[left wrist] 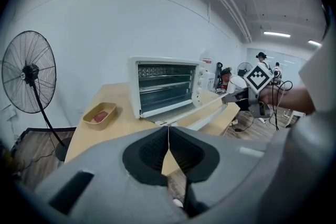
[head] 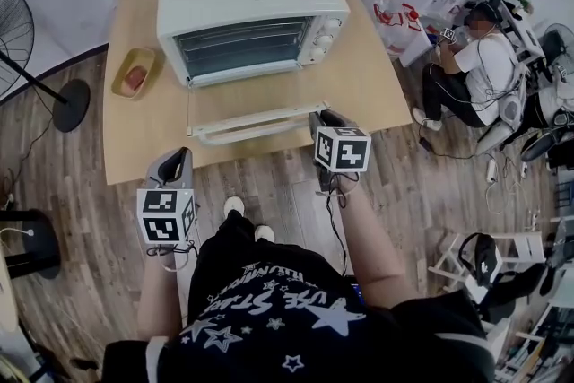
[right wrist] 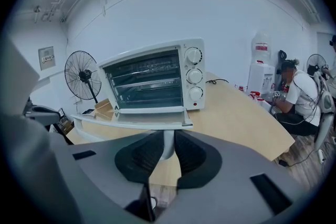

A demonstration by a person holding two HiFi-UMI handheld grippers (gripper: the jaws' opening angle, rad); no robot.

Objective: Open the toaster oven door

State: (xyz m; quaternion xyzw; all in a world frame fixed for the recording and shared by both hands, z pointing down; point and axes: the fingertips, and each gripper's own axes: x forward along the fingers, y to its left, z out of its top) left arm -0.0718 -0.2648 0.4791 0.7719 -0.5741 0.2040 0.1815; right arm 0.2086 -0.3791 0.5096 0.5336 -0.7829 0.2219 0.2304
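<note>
shirt [head: 296,318]: mine, black with white stars, fills the bottom of the head view.
left claw [left wrist: 168,140]: jaws pressed together with only a thin seam between them, nothing held. It sits at the near edge of the surface [head: 377,85], left of the door [head: 251,103] and touching neither the door nor the toaster oven [head: 242,4].
right claw [head: 325,125]: pinching the handle [head: 256,126] at its right end. In the right gripper view a white piece of it stands between my jaws, with both sides against it.
toaster oven: white, on the far half of the surface, front facing me.
knobs [right wrist: 194,76]: three, stacked on the right of the oven front.
door: swung down on its bottom hinge, lying about level and sticking out toward me. It is glass, and the wood shows through it.
handle: white bar along the door's free edge, the part nearest me.
rack [head: 242,49]: wire, in plain view inside the open cavity.
surface: light wood, with a curved right edge.
tray [head: 134,72]: yellowish, left of the oven and apart from it, something pink inside.
fan [left wrist: 29,78]: black, standing on the floor [head: 430,193] left of the surface.
person [head: 475,58]: seated past the right end of the surface, white top, well apart from the oven.
floor: wood planks.
</note>
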